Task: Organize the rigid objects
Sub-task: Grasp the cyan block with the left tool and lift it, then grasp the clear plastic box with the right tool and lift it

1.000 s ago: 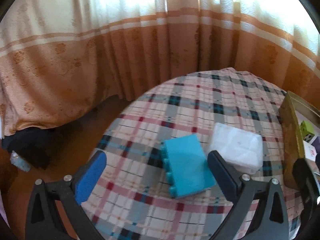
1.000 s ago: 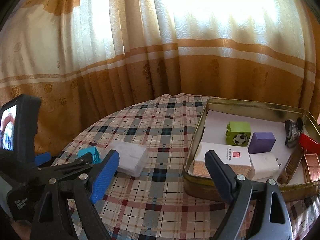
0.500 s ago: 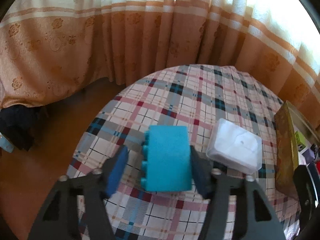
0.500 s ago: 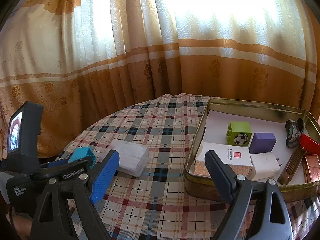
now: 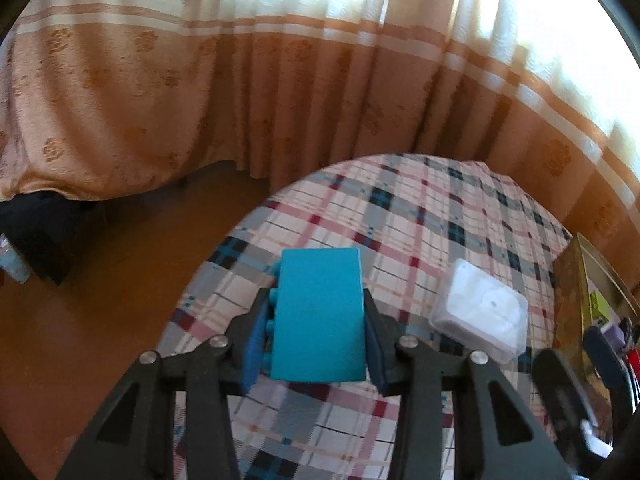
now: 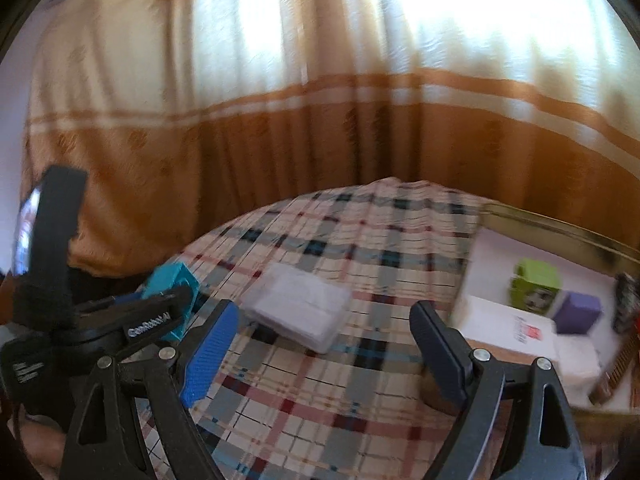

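From the left wrist, our left gripper (image 5: 316, 332) has gone from wide apart to clamped on the turquoise block (image 5: 320, 316) over the plaid tablecloth (image 5: 420, 216) — ready to carry to the tin (image 5: 568, 304). From the right wrist, our right gripper (image 6: 320, 344) hangs released, empty — "GenRobot" shows, blurred, on the other tool; the clear box (image 6: 300, 312) waits.

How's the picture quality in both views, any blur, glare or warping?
Left wrist view: curtain top blown out by backlight; teal block in the left gripper fairly sharp; fisheye bends the table edge. Right wrist view: motion blur smears the clear box, tin and its contents; the window glare is stronger; right gripper stays crisp.
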Demonstrator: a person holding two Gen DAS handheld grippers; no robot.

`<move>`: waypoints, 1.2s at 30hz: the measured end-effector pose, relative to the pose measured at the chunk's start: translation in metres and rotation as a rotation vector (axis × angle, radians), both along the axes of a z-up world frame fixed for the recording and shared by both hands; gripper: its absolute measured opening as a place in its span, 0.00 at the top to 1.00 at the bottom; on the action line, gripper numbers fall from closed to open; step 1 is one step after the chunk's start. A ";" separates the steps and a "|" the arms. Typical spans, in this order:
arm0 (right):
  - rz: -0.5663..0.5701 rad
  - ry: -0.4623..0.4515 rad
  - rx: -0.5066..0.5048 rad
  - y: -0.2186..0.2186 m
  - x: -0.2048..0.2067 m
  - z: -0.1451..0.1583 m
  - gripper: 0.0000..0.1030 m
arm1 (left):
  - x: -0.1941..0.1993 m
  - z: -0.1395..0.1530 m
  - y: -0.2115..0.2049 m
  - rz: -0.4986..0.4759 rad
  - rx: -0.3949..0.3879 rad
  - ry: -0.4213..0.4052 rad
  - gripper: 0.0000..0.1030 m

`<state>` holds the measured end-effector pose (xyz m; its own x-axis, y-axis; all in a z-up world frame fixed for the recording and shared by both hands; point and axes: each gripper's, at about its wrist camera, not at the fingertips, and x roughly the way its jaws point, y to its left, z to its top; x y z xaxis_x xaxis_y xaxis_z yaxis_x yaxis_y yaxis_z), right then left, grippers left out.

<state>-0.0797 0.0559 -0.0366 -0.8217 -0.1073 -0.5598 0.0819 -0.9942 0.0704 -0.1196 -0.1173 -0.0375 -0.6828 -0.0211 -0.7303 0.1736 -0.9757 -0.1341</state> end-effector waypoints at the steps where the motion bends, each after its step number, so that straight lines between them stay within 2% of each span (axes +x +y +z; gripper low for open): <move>1: 0.021 -0.018 0.008 -0.002 -0.006 -0.002 0.13 | 0.000 -0.001 -0.001 0.003 0.004 -0.002 0.60; 5: 0.082 -0.121 0.032 -0.006 -0.037 -0.014 0.13 | -0.001 -0.001 -0.001 0.002 0.002 -0.005 0.60; 11: 0.128 -0.165 0.086 -0.009 -0.061 -0.020 0.13 | -0.002 -0.002 -0.001 0.002 0.001 -0.008 0.60; 17: 0.135 -0.178 0.110 -0.003 -0.076 -0.021 0.13 | 0.001 -0.001 -0.008 0.030 0.025 0.004 0.60; 19: 0.143 -0.147 0.134 -0.005 -0.073 -0.018 0.13 | 0.003 -0.001 -0.012 0.049 0.037 0.010 0.60; 22: 0.192 -0.110 0.152 -0.013 -0.068 -0.014 0.13 | 0.004 -0.002 -0.016 0.070 0.051 0.012 0.60; 26: 0.237 -0.135 0.216 -0.030 -0.072 -0.024 0.13 | 0.004 -0.002 -0.018 0.072 0.057 0.013 0.60; 29: 0.221 -0.177 0.148 -0.022 -0.081 -0.033 0.13 | 0.004 -0.003 -0.018 0.069 0.057 0.013 0.60; 32: 0.228 -0.276 0.153 -0.021 -0.089 -0.049 0.14 | 0.005 -0.003 -0.019 0.066 0.056 0.010 0.60; 33: 0.238 -0.278 0.144 -0.021 -0.088 -0.050 0.15 | 0.005 -0.003 -0.017 0.066 0.053 0.010 0.60; 36: 0.255 -0.270 0.118 -0.019 -0.079 -0.049 0.32 | 0.005 -0.002 -0.016 0.065 0.048 0.009 0.60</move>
